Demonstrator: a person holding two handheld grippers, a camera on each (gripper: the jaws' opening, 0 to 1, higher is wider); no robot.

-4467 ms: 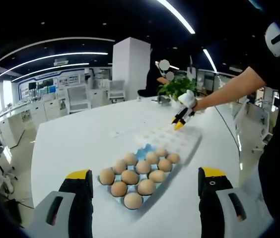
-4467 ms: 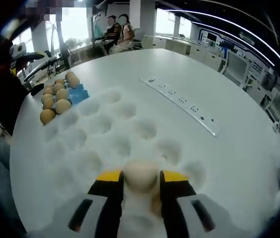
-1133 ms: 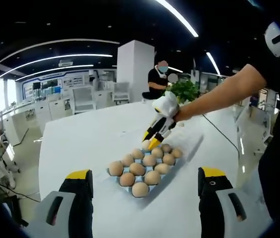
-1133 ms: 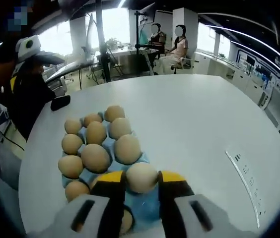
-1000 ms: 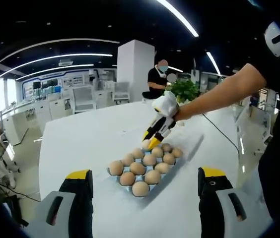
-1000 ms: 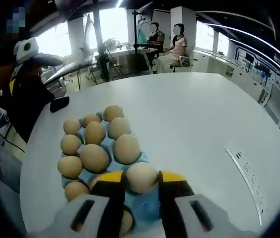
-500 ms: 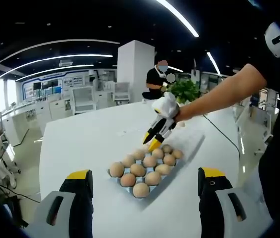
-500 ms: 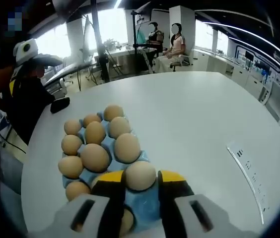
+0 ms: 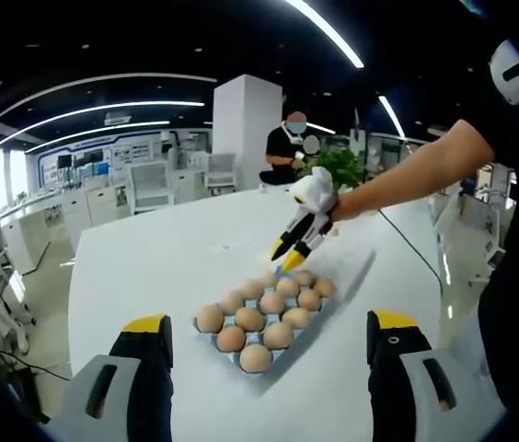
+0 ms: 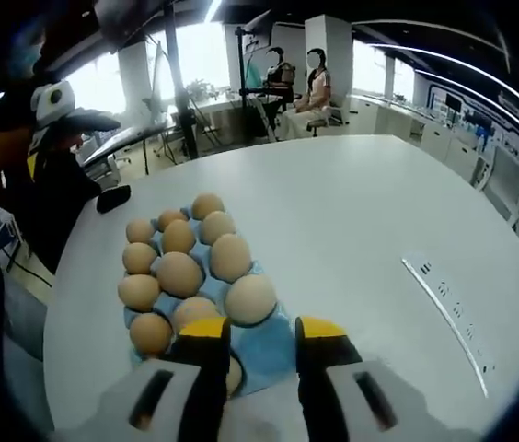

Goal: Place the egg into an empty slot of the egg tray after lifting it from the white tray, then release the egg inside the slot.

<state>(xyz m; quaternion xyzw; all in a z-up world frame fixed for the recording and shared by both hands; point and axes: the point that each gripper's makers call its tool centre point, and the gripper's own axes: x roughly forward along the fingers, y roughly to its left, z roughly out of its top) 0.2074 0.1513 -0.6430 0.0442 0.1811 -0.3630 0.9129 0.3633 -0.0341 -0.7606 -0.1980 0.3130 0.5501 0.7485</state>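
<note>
Now that the egg (image 10: 250, 299) sits released, right gripper (image 10: 262, 339) raised, empty

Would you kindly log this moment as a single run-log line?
right gripper: open, empty, above blue egg tray | egg: seated in slot | left gripper: open, idle

egg: pale tan oval egg (image 10: 250, 299), seated in a slot at the filled rows' near end
egg tray: blue moulded egg tray (image 10: 273, 350), flat, holding brown eggs
white tray: white dimpled tray (image 9: 350, 261), touching blue tray's far end

Round white table (image 10: 361, 212) bearing blue egg tray (image 10: 269, 345), white tray (image 9: 347, 262).
</note>
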